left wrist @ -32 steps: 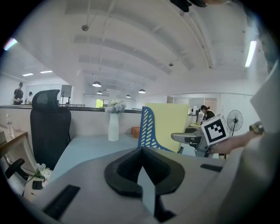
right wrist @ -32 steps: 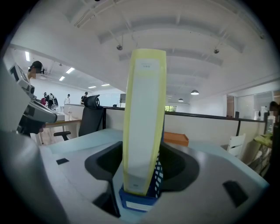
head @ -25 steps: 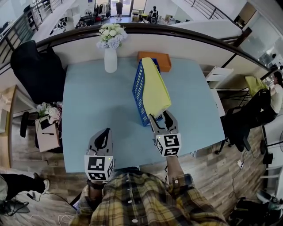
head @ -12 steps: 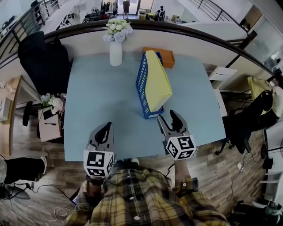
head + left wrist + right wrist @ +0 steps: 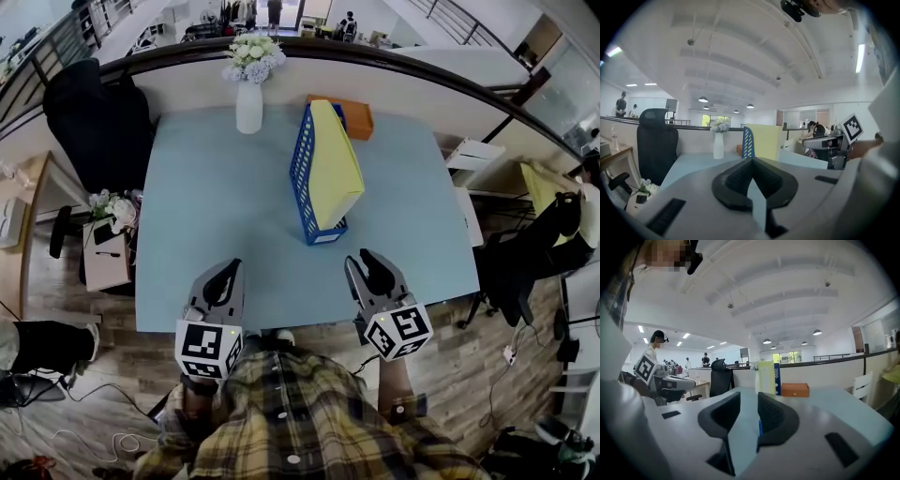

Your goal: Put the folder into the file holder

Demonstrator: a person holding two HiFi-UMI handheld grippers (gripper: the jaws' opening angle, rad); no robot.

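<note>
The yellow folder (image 5: 339, 169) stands on edge inside the blue file holder (image 5: 302, 169) at the middle back of the light blue table (image 5: 216, 206). It also shows in the left gripper view as the folder (image 5: 764, 140) against the holder (image 5: 747, 142), and in the right gripper view as the folder (image 5: 765, 377) beside the holder (image 5: 777, 378). My right gripper (image 5: 367, 265) hangs over the table's front edge, clear of the holder. Its jaws are closing, with a gap and nothing between them (image 5: 747, 404). My left gripper (image 5: 225, 275) is shut and empty near the front edge (image 5: 751, 161).
A white vase of flowers (image 5: 249, 98) stands at the back of the table, and an orange box (image 5: 354, 114) lies behind the holder. A black office chair (image 5: 89, 122) is off the left side. A small side table with flowers (image 5: 108, 239) stands by the left edge.
My right gripper has drawn back from the folder's near end towards the table's front edge, and its jaws have narrowed. The left gripper has barely moved.
</note>
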